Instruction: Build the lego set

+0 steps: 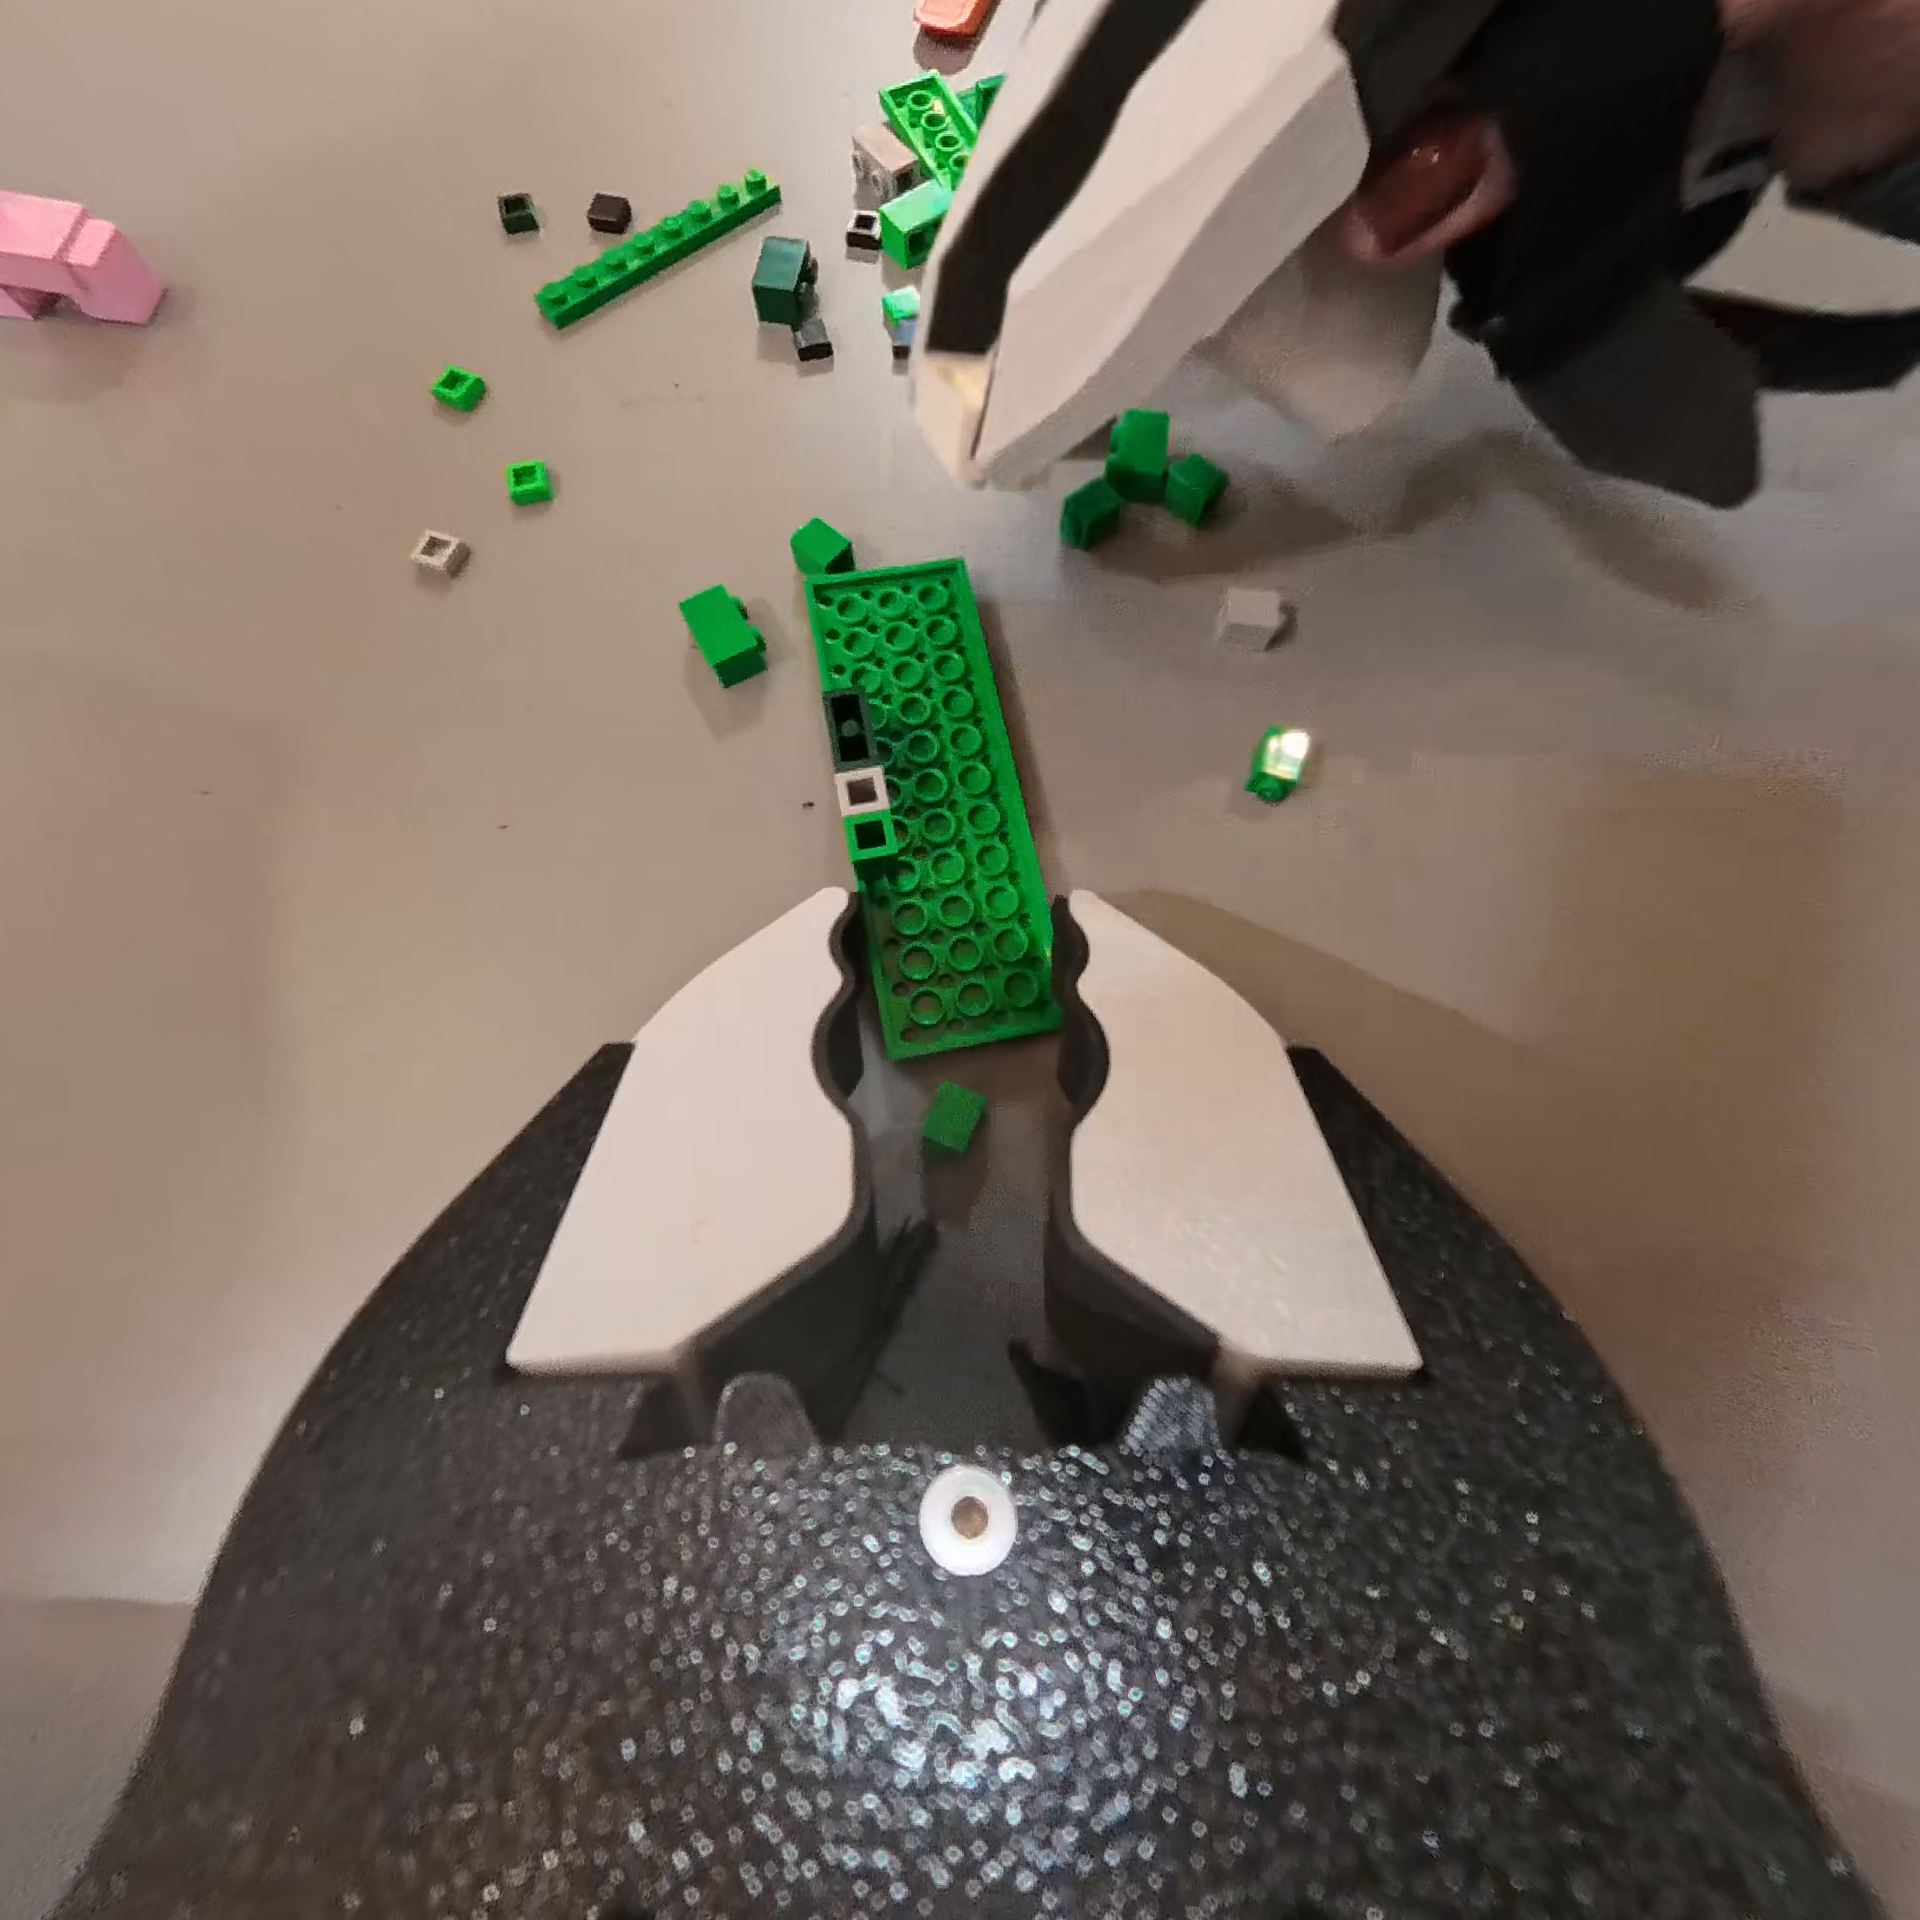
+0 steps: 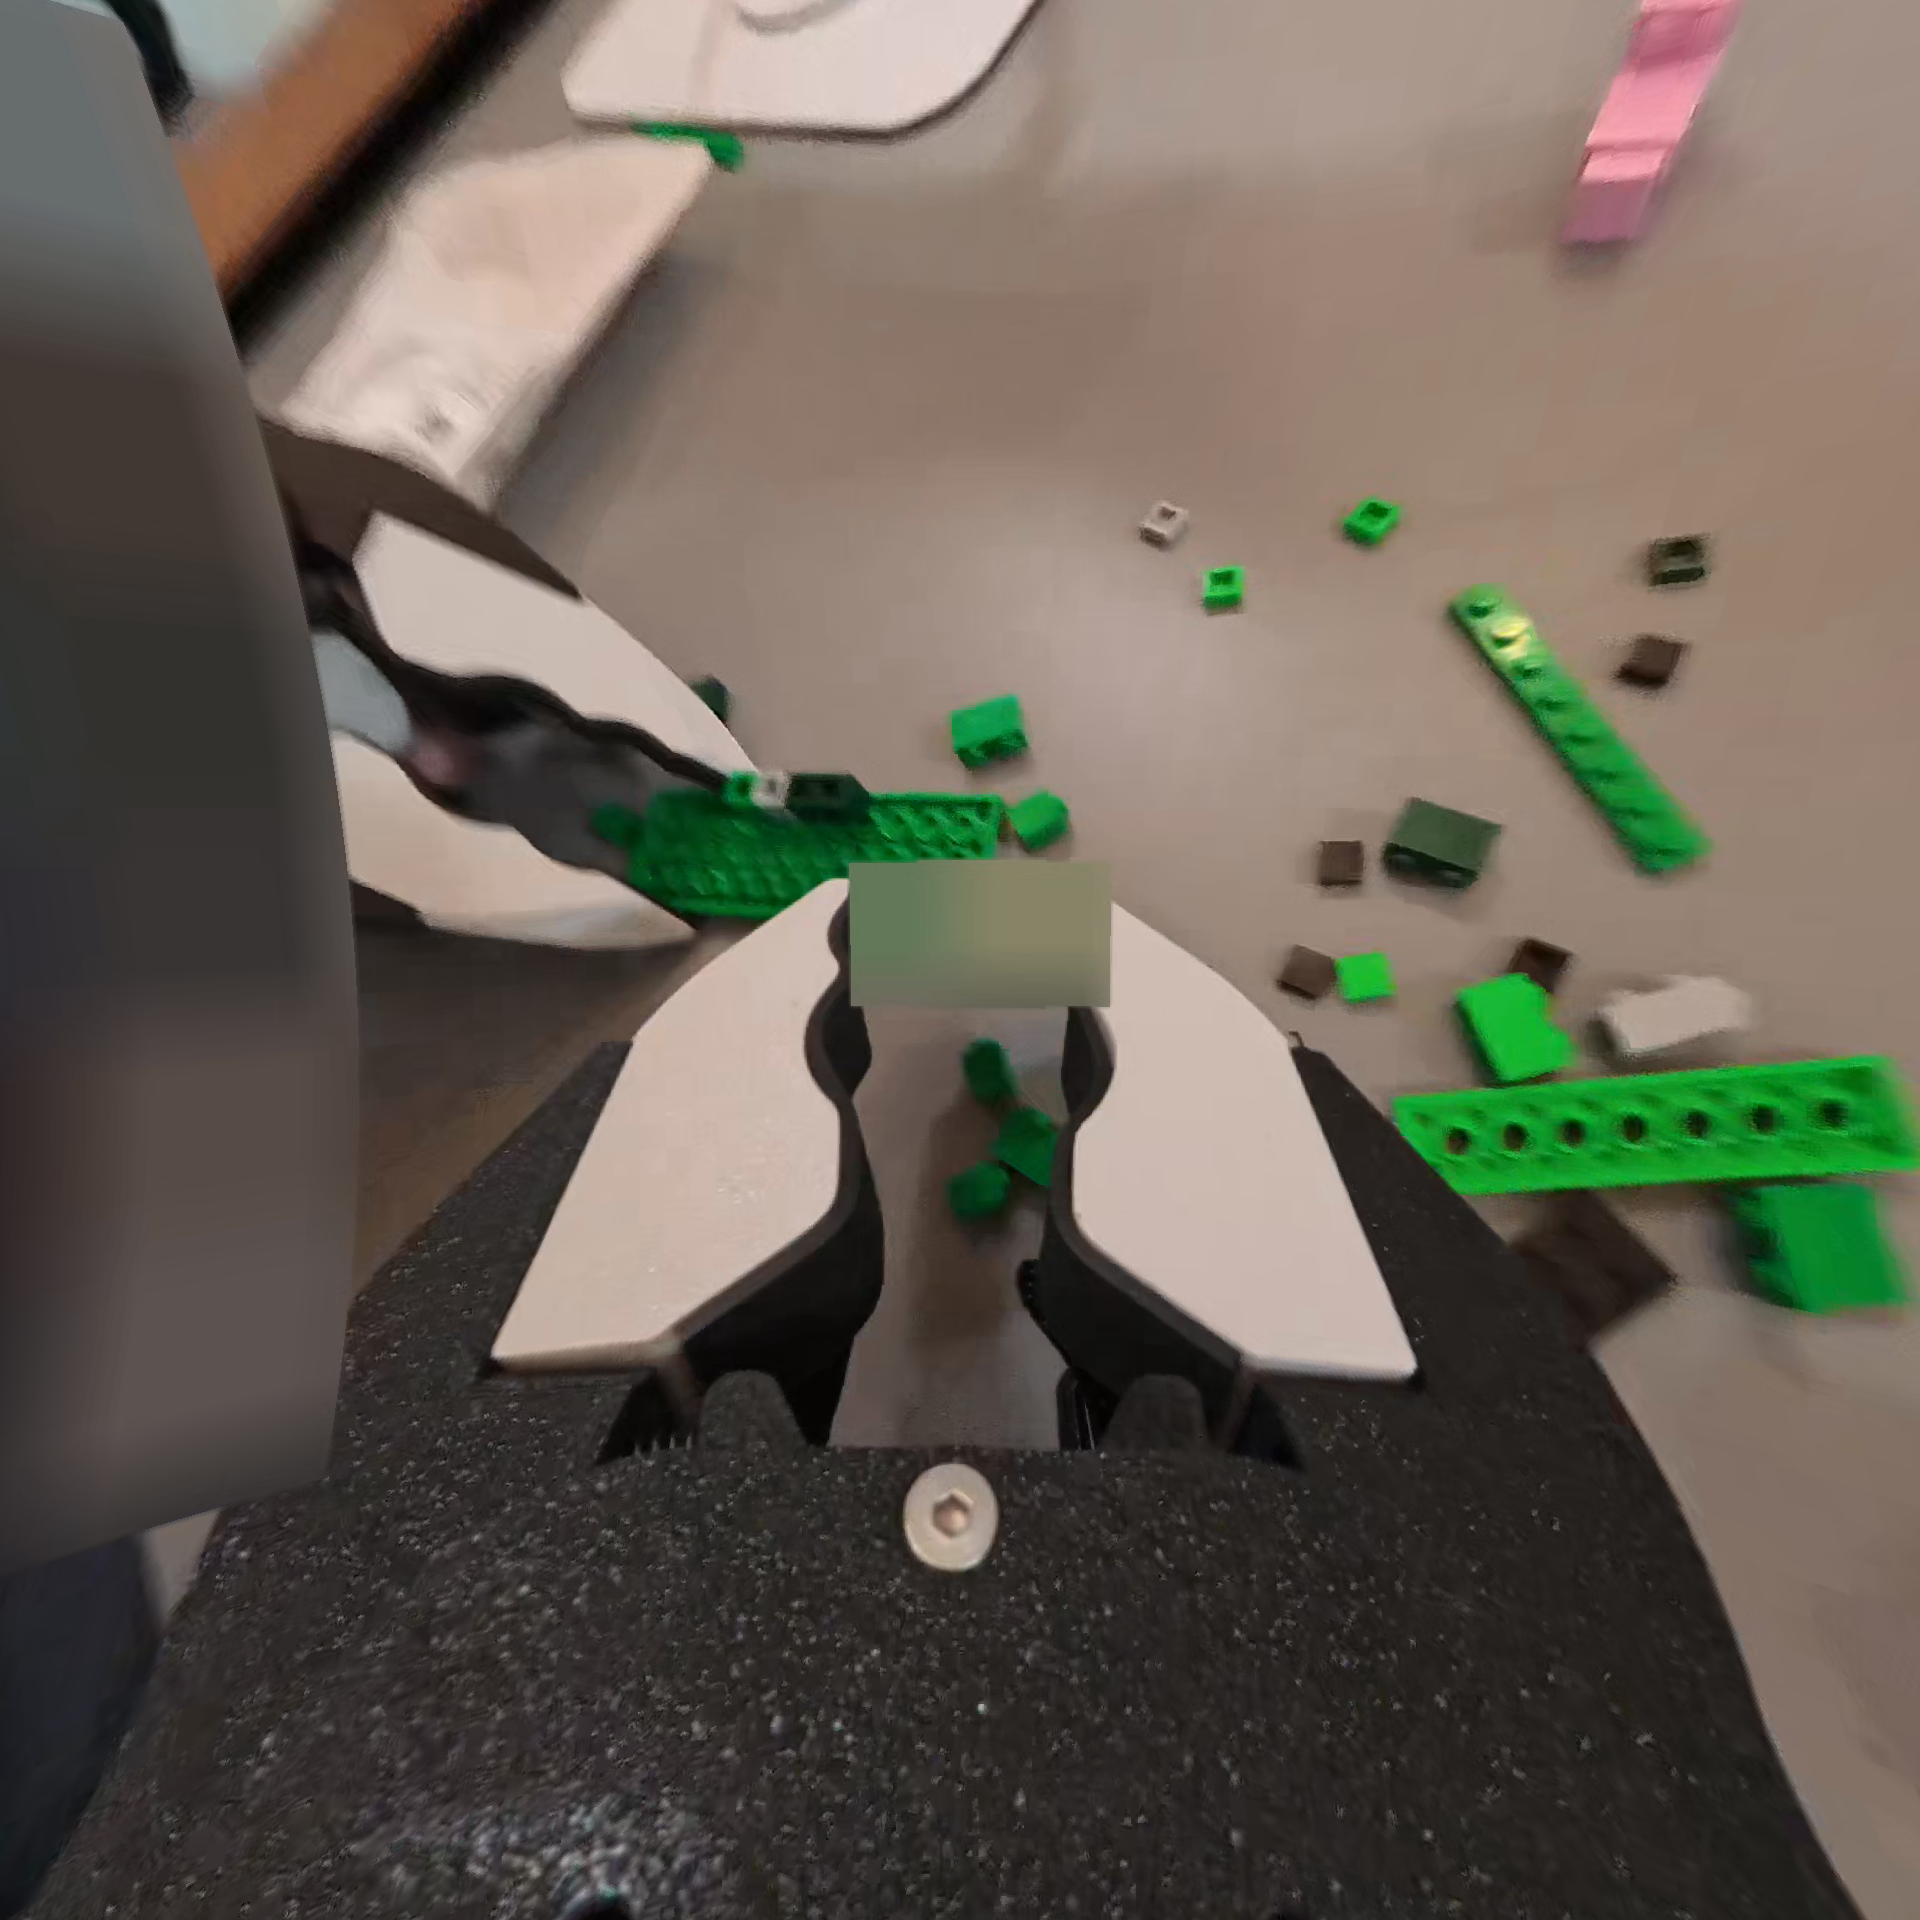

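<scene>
A long green plate [image 1: 940, 769] lies underside up, its near end pinched between my left gripper's [image 1: 958, 940] fingertips. A dark green, a white and a green small brick [image 1: 860, 790] sit in a row along its left edge. In the right wrist view the plate [image 2: 790, 847] and the left gripper [image 2: 665, 800] show at centre left. My right gripper [image 2: 966, 956] is open with a clear gap; a blurred patch hides its tips. It hovers over three small green bricks [image 2: 997, 1132]. It also shows in the left wrist view [image 1: 961, 416], above and right of the plate.
Loose bricks lie scattered on the grey table [image 1: 312, 831]: a long thin green plate [image 1: 655, 249], a green beam with holes [image 2: 1662, 1127], a grey brick [image 1: 1252, 618] and a pink build [image 1: 73, 260]. White bags [image 2: 499, 291] lie near the table's brown edge [image 2: 343, 135]. The left gripper's tips are roughly 8 cm from the right gripper's.
</scene>
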A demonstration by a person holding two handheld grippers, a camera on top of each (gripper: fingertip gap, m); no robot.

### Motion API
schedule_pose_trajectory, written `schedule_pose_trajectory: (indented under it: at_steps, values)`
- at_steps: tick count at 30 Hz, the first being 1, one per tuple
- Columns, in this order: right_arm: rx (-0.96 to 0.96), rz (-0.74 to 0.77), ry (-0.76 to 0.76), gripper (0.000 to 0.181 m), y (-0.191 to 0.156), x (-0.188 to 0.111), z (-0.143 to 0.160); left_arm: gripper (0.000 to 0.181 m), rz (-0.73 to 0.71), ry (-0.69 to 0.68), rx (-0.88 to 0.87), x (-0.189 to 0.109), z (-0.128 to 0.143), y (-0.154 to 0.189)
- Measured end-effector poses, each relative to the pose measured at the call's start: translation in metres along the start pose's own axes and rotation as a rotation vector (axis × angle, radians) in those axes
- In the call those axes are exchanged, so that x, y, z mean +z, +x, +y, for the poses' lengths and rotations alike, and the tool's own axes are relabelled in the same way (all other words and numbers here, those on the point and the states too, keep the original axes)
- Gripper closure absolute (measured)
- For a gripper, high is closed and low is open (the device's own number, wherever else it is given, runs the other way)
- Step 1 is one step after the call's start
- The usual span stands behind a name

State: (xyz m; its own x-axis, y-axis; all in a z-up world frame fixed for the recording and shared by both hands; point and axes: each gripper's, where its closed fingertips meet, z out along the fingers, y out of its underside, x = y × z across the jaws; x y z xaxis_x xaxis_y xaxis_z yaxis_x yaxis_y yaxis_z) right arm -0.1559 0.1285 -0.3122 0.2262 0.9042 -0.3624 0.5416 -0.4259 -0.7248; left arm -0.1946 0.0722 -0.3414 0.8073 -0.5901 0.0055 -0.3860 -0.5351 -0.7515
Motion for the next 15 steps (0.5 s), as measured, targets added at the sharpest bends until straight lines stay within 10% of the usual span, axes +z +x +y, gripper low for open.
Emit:
schedule_pose_trajectory:
  at_steps: [4, 15]
  values:
    - [-0.278, 0.080, -0.150, 0.147, 0.006, -0.006, 0.014, 0.147, 0.028, 0.000, 0.019, -0.001, 0.001, 0.000]
    - [-0.872, -0.300, -0.379, 0.153, -0.047, 0.037, 0.007, 0.147, 0.123, -0.002, 0.096, -0.006, 0.005, 0.003]
